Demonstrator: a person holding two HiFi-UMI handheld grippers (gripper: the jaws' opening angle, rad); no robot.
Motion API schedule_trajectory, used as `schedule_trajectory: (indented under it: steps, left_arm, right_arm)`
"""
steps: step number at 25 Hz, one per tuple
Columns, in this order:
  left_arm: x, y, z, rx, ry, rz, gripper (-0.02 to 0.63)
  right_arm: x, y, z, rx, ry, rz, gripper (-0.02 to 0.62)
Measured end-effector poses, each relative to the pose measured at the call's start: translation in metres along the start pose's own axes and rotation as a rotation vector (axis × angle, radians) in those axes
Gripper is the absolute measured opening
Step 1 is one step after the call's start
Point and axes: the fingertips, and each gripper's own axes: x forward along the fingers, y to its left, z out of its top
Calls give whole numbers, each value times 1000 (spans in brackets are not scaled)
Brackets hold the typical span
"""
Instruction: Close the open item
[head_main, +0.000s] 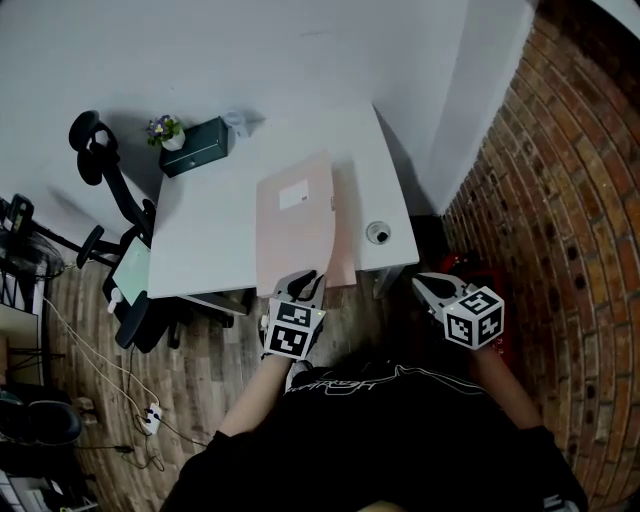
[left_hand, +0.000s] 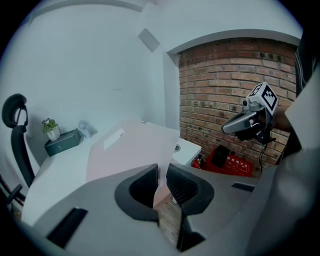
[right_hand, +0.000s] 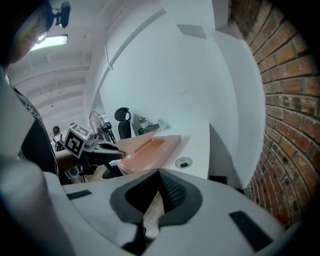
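Observation:
A pale pink folder (head_main: 295, 215) lies on the white desk (head_main: 210, 230), its cover slightly raised over the lower layer that peeks out on the right. My left gripper (head_main: 308, 280) is at the folder's near edge. In the left gripper view the jaws (left_hand: 161, 182) stand a narrow gap apart, with the pink cover (left_hand: 130, 150) running into that gap. My right gripper (head_main: 425, 283) hangs off the desk's near right corner, shut and empty (right_hand: 159, 187). The right gripper view shows the folder (right_hand: 150, 150) with the left gripper (right_hand: 117, 152) at its near corner.
A round cable grommet (head_main: 378, 233) sits at the desk's near right. A dark box (head_main: 195, 147), a small potted plant (head_main: 165, 130) and a glass (head_main: 237, 122) stand at the back. A black office chair (head_main: 110, 180) is on the left and a brick wall (head_main: 560, 200) on the right.

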Motion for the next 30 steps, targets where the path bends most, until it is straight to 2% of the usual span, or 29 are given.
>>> schedule_trajectory:
  steps: [5,13,17,19,21,25,30]
  left_arm:
    - [24,-12,-16,59,58,1,81]
    - [44,-24,-40,82,124,-32,126]
    - [44,-28,-40,54,112,-91,152]
    - [42,-33,-40,-20,111,-161,218]
    - [39,-34,-38,-82,94,-209,242]
    - [27,-33,-29,-78,70,-235,247]
    - [-16,-32,-2,-98,-49,-273,245]
  right_arm:
    - [-5,-6,-2,12,-2,-11,3]
    - [-10,-4,-13,48,-6,-8,3]
    - [-11,-3,-18,59,-4,-19,3]
    - [-10,0,-18,65,-6,-24,3]
    - [-10,5,-16,70,-14,-26,3]
    - [-13,23,-9,76,-47,-13,3]
    - [-17,66,7,81,-118,81,3]
